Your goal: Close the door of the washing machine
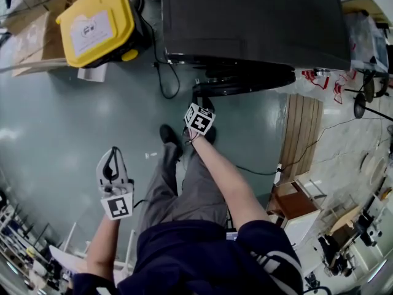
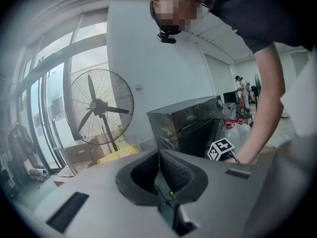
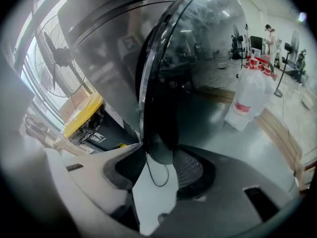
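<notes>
The dark washing machine (image 1: pixel 245 17) stands at the top of the head view, its round glass door (image 1: pixel 245 82) swung open toward me and seen edge-on. In the right gripper view the door (image 3: pixel 208 43) fills the upper frame and its dark rim runs down between the jaws. My right gripper (image 3: pixel 159 150) is shut on that rim; in the head view this right gripper (image 1: pixel 198 110) sits at the door's left end. My left gripper (image 1: pixel 112 155) hangs well left of the machine, over the floor. In its own view the left gripper (image 2: pixel 159 157) is shut and holds nothing.
A yellow-lidded bin (image 1: pixel 101 22) and cardboard boxes (image 1: pixel 31 23) stand left of the machine. A black cable (image 1: pixel 163 78) trails on the floor there. A wooden board (image 1: pixel 301 134) lies to the right. A standing fan (image 2: pixel 99 105) is behind; water jugs (image 3: pixel 250 98) sit past the door.
</notes>
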`<move>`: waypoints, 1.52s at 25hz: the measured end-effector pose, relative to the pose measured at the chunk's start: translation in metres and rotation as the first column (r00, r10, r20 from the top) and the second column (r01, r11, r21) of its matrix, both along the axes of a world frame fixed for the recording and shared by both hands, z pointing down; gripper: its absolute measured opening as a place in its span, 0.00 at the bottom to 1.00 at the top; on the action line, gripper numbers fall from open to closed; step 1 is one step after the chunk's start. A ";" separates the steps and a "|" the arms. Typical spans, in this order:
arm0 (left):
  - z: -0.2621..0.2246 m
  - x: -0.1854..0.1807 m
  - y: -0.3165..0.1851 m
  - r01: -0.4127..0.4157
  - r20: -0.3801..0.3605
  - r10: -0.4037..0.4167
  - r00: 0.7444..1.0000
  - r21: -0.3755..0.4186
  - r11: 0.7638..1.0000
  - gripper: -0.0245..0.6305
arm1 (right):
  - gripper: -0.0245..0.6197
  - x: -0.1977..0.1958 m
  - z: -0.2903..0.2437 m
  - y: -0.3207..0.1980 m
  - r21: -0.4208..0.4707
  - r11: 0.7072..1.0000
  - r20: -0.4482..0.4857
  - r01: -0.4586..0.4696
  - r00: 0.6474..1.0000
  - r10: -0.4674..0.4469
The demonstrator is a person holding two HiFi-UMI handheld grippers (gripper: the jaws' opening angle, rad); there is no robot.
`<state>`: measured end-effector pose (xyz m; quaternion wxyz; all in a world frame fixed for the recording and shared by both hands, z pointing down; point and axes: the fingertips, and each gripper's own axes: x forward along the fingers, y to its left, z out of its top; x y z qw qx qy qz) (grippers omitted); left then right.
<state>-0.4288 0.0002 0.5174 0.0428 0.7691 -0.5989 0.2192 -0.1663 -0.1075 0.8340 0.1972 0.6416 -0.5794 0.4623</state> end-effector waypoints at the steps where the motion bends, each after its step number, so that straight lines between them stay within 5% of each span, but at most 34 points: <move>1: 0.000 -0.002 -0.001 0.001 0.002 -0.001 1.000 0.003 1.000 0.07 | 0.33 -0.001 0.000 -0.003 0.003 1.000 0.001 0.008 1.000 -0.008; 38: 0.001 -0.027 -0.025 0.034 0.019 -0.034 0.999 -0.009 0.999 0.07 | 0.30 -0.014 -0.006 -0.070 0.073 0.995 0.011 0.074 0.997 -0.075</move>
